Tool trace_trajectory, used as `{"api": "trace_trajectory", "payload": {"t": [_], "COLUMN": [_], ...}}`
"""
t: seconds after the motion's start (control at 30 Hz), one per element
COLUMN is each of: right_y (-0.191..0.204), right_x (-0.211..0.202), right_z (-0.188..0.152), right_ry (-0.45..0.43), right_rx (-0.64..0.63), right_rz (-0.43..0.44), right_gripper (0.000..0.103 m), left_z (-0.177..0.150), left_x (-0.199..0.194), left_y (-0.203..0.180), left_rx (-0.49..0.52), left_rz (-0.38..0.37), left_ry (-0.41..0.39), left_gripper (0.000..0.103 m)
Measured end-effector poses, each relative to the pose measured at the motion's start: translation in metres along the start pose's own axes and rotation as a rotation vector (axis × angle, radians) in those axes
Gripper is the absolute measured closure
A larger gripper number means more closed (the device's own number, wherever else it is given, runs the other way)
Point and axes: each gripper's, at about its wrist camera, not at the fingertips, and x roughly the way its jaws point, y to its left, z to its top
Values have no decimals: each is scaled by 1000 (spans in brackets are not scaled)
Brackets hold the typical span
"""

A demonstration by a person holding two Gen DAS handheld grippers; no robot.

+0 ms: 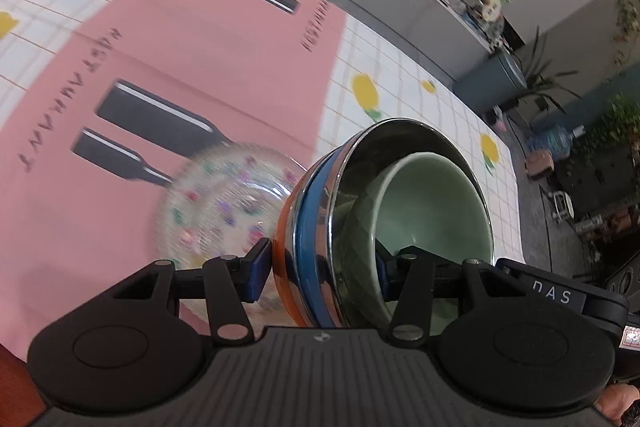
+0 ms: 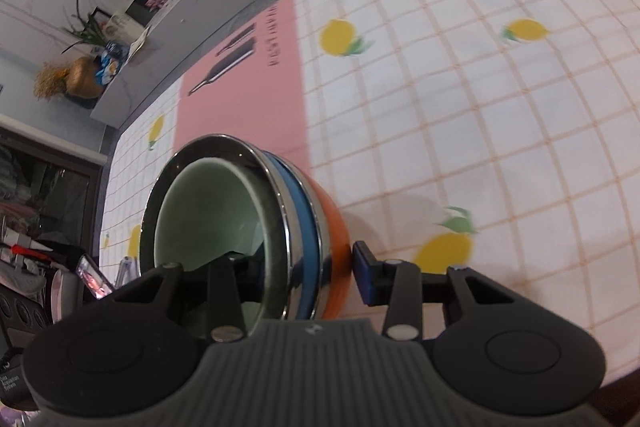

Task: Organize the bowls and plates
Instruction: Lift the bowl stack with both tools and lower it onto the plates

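A nested stack of bowls (image 1: 316, 239) is held tilted above the table: an orange bowl outermost, a blue one, a steel one, and a pale green ceramic bowl (image 1: 436, 203) inside. My left gripper (image 1: 320, 267) is shut on the stack's rim, one finger outside, one inside. My right gripper (image 2: 296, 267) is shut on the same stack (image 2: 304, 227) from the other side, with the green bowl (image 2: 208, 215) showing inside. A clear glass bowl (image 1: 224, 207) with coloured dots lies on the pink mat (image 1: 160, 67), just left of the stack.
The table carries a white checked cloth with lemons (image 2: 480, 107) and the pink mat with bottle prints (image 2: 248, 87). A grey counter edge (image 1: 400, 19) runs behind the table. Shelves with clutter and plants (image 2: 80, 67) stand beyond.
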Motion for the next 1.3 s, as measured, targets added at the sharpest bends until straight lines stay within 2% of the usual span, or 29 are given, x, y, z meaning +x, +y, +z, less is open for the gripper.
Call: {"api": "trace_trajectory", "payload": {"t": [0.23,0.47,1.1,1.17,1.27,1.3], "right_y": [29,33,31,33,36,37], "right_x": [29,49,62,63,58,56], "right_z": [3,3,5,5,4,4], "right_ry": [54,96,98,96,73,63], "right_rx": [-36,-58,-75,-84,-99,-107], "right_rz": [9,-15,-18,-23,-37,-41], "right_gripper": [64,64,62,61,59,56], "left_z": [9,9,9,9,7,7], "left_x": [-2,10,20,18,13,12], "left_y": [28,45,40,41,36,34], "left_rx": [-59,-101,-81,-80,-46,-29], "left_rz": [28,33,51,56,91,109], "left_ry": [-3,21,-4,-7,-44,-60], "left_gripper": [46,46,46,44,33,31]}}
